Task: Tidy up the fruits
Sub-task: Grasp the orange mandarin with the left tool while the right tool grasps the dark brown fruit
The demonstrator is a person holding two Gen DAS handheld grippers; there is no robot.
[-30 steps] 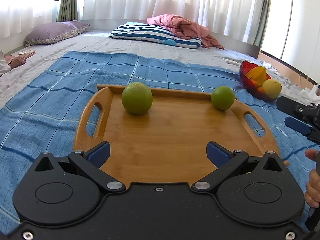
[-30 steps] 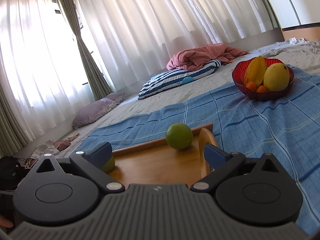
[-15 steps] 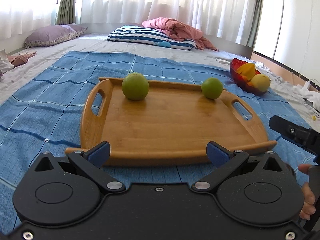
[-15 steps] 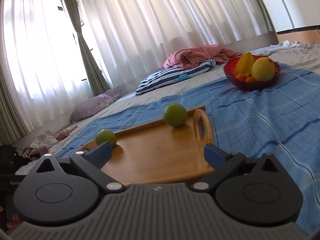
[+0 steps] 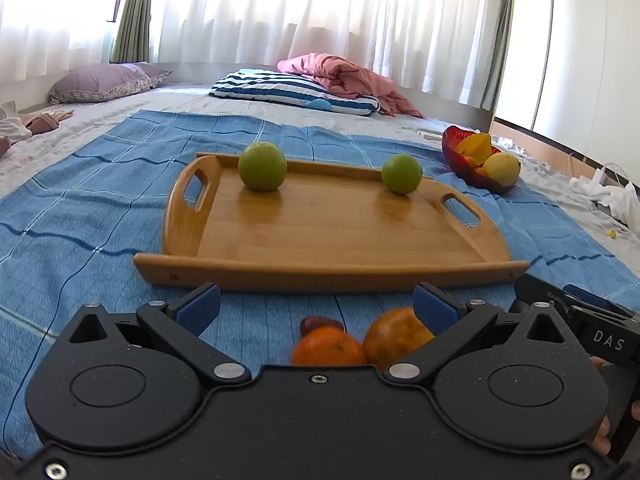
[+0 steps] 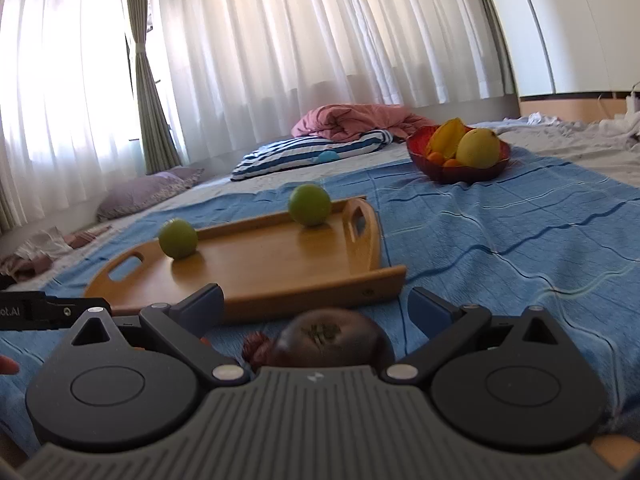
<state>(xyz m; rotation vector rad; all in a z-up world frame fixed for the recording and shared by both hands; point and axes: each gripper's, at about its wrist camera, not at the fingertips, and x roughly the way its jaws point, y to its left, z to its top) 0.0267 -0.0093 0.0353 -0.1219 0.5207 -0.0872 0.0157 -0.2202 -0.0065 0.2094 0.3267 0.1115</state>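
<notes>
A wooden tray (image 5: 328, 236) lies on the blue blanket with two green fruits on it, one at the back left (image 5: 262, 166) and one at the back right (image 5: 401, 173); the tray also shows in the right wrist view (image 6: 280, 268). My left gripper (image 5: 316, 308) is open, just short of the tray's near edge, over two oranges (image 5: 328, 347) (image 5: 396, 336) and a small dark red fruit (image 5: 320, 323). My right gripper (image 6: 316, 306) is open over a dark purple fruit (image 6: 328, 338) and a small red fruit (image 6: 256, 348).
A red bowl (image 5: 476, 172) with yellow and orange fruit stands to the right beyond the tray, also in the right wrist view (image 6: 460, 172). A striped pillow (image 5: 292, 92), pink bedding and a purple pillow (image 5: 104, 86) lie at the back. White cloth and cables lie far right.
Both grippers have pulled back from the tray and dropped lower. The oranges and dark fruits on the blanket in front of the tray have come into view between the fingers.
</notes>
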